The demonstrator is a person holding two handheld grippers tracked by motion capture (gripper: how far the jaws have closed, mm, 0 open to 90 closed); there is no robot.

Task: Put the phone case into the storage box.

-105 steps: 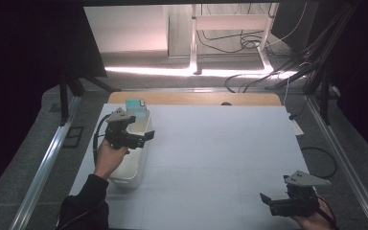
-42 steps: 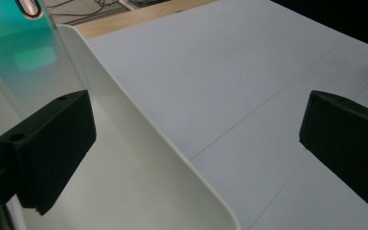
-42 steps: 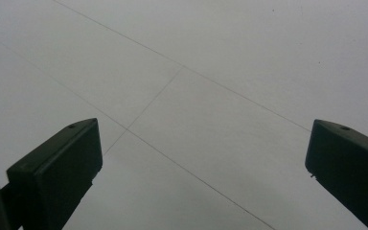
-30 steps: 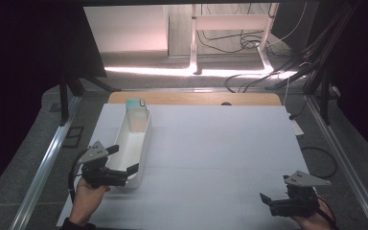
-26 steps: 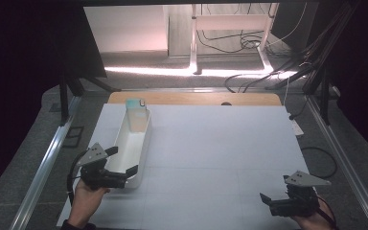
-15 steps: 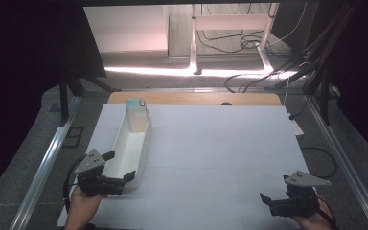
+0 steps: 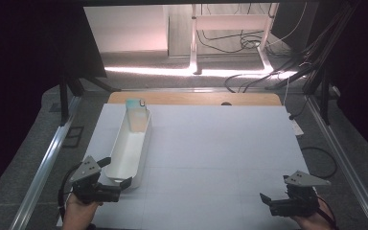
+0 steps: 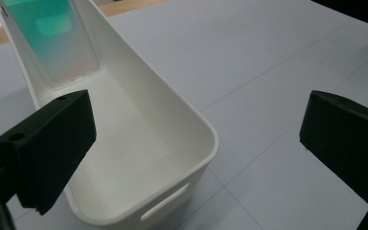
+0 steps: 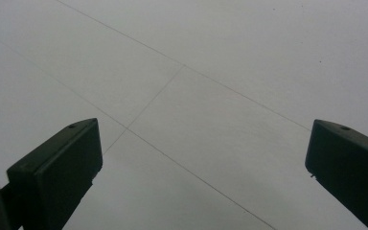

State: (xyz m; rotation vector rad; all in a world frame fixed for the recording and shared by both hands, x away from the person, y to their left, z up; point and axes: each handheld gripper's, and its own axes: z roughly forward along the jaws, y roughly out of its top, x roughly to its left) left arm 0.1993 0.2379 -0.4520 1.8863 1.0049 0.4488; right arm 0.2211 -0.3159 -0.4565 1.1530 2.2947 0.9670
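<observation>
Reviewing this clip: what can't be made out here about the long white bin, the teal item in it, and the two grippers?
- Teal translucent item at the far end of the long white plastic bin: top cut off by the left gripper view's edge; too small in the high view to identify.
- Bin's near floor: hidden by the left gripper jaw in the left gripper view.
- Right gripper: far jaw hidden behind its body in the high view.

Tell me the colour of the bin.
White; the bin shows best in the left gripper view.

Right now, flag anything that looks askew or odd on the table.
The white bin sits slightly skewed to the mat's grid lines. A teal card leans tilted against its far end wall. Nothing spilled or damaged.
</observation>
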